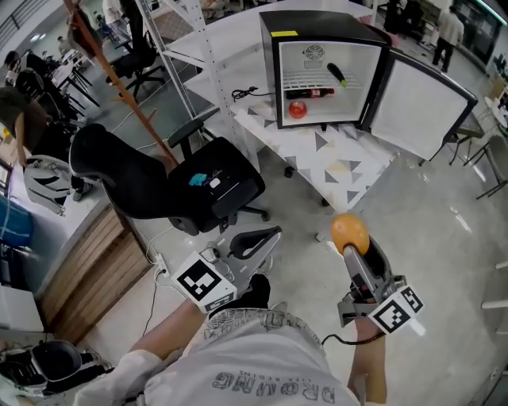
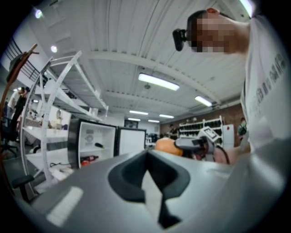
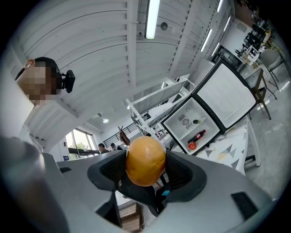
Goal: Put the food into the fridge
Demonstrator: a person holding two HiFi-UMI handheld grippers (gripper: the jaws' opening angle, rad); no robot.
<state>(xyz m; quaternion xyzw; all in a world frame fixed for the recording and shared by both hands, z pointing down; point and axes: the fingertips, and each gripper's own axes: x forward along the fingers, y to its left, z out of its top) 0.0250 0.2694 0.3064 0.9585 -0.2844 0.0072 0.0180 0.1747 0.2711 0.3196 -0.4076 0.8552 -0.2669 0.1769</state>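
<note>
The right tool [image 1: 352, 247] is clamped on an orange [image 1: 349, 232], its 2 dark pads pressing the fruit from either side. The orange sits at the tips and sticks out past them. It is held up in the air above the floor, well apart from the fridge [image 1: 317, 20] and pointed toward it.

The left tool [image 1: 270, 235] is held low, close to the person's body. Its jaws are together and nothing is between them.

The small black fridge stands on a white surface [image 1: 341, 162] patterned with grey and beige triangles. Its door [image 1: 417, 107] is swung wide open to the right, showing the white interior. On the lower level lie a red bottle [image 1: 311, 93], on its side, and a round red fruit [image 1: 298, 110] just in front of it. On the wire shelf above rests 1 dark green item [image 1: 336, 74], too small to identify.

A black office chair [image 1: 182, 186] stands on the floor to the left, between the person and the surface.
</note>
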